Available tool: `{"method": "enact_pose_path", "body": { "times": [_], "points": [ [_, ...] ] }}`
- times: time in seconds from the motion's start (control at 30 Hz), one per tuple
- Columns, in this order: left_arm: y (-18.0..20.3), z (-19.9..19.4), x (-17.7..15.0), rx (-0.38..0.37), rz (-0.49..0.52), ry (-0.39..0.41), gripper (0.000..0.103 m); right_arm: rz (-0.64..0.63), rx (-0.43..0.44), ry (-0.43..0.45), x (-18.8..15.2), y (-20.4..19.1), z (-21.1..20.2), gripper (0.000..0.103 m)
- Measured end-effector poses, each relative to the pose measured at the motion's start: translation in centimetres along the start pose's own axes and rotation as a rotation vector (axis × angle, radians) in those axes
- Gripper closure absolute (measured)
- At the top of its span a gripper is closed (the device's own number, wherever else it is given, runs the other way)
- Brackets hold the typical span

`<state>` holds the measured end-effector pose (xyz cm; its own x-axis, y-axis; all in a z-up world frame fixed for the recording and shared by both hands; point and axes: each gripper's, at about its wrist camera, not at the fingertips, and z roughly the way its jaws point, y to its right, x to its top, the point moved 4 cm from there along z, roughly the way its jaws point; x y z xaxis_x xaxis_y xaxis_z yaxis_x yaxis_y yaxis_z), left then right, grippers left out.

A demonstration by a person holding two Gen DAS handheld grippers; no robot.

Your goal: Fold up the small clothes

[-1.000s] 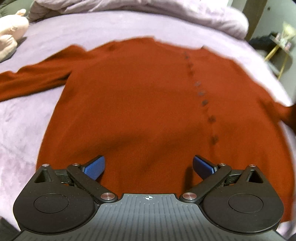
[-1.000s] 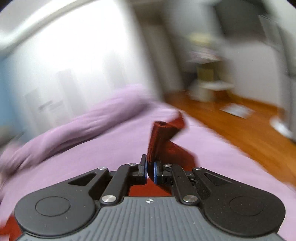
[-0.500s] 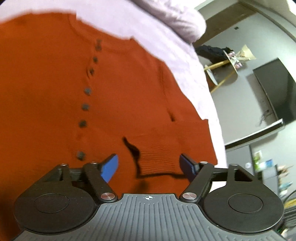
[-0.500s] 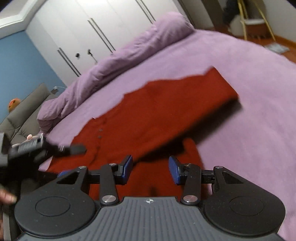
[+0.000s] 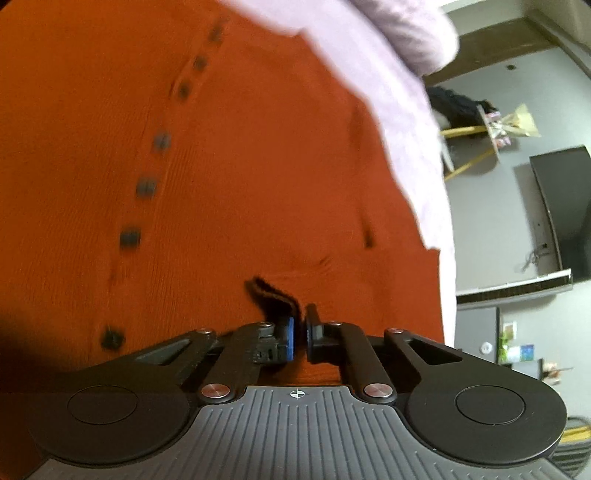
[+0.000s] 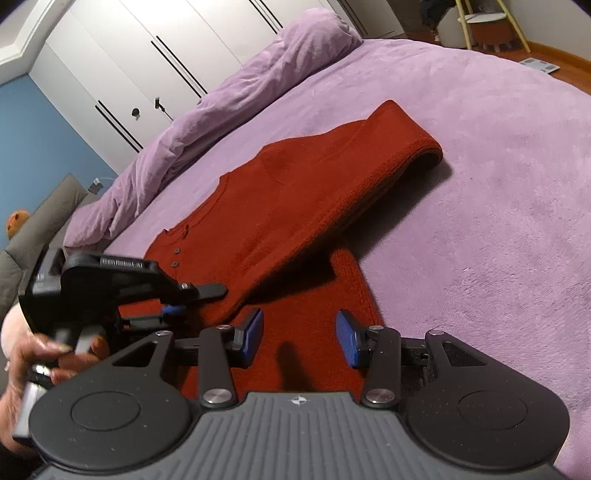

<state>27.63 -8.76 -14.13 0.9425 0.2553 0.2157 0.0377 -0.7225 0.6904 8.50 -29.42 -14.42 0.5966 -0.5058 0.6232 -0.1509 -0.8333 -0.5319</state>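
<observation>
A rust-red buttoned cardigan (image 5: 258,166) lies flat on the purple bed. In the right wrist view its right sleeve (image 6: 369,166) is folded back across the body (image 6: 280,229). My left gripper (image 5: 300,328) is shut on the sleeve cuff (image 5: 275,295), a dark fold of knit pinched between its pads. The same gripper (image 6: 199,299) shows at the left of the right wrist view, held by a person's hand (image 6: 33,354). My right gripper (image 6: 299,338) hovers open just above the cardigan's lower right part, with nothing between its blue pads.
The purple bedspread (image 6: 480,184) spreads wide to the right of the cardigan. A rolled purple duvet (image 6: 240,103) lies along the far side. White wardrobe doors (image 6: 147,55) and a stool (image 6: 480,22) stand beyond. A dark screen (image 5: 561,210) is off the bed's edge.
My left gripper swept right across the cardigan and closed on the sleeve cuff. My right gripper let go of the sleeve, sank and opened; the sleeve now lies folded over the body.
</observation>
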Motion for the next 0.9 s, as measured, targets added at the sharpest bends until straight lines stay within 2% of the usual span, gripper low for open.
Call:
{"method": "enact_pose_path", "body": {
  "times": [0.1,0.17,0.27,0.37,0.53,0.67,0.77,0.83,0.9],
  "points": [
    [2.1,-4.3,1.9,0.041,0.17,0.147,0.096,-0.05,-0.029,-0.003,0.1,-0.2,0.1,0.06],
    [2.9,-7.4,3.4,0.128,0.287,0.256,0.096,-0.075,-0.054,-0.002,0.3,-0.1,0.2,0.06],
    [2.4,-10.0,5.0,0.257,0.379,0.327,0.096,-0.075,-0.048,-0.011,1.0,-0.3,0.2,0.059],
    [1.2,-10.7,5.7,0.271,0.348,0.334,0.096,-0.048,-0.025,0.013,3.1,-0.4,0.5,0.05],
    [0.4,-12.3,6.3,0.232,0.33,0.37,0.096,0.074,0.016,0.016,7.2,-0.1,2.4,0.049],
    [0.8,-13.6,7.1,0.221,0.353,0.412,0.096,0.027,-0.046,0.012,9.4,-0.3,5.0,0.048],
    [0.4,-15.5,8.5,0.3,0.386,0.487,0.096,-0.012,-0.1,-0.03,10.4,-0.1,7.4,0.047],
    [-0.7,-16.7,9.3,0.381,0.39,0.538,0.096,-0.003,-0.092,-0.042,10.5,-0.1,8.2,0.047],
    [-2.4,-17.0,10.1,0.465,0.385,0.543,0.096,-0.019,-0.074,-0.043,10.6,-0.6,8.7,0.046]
  ]
}}
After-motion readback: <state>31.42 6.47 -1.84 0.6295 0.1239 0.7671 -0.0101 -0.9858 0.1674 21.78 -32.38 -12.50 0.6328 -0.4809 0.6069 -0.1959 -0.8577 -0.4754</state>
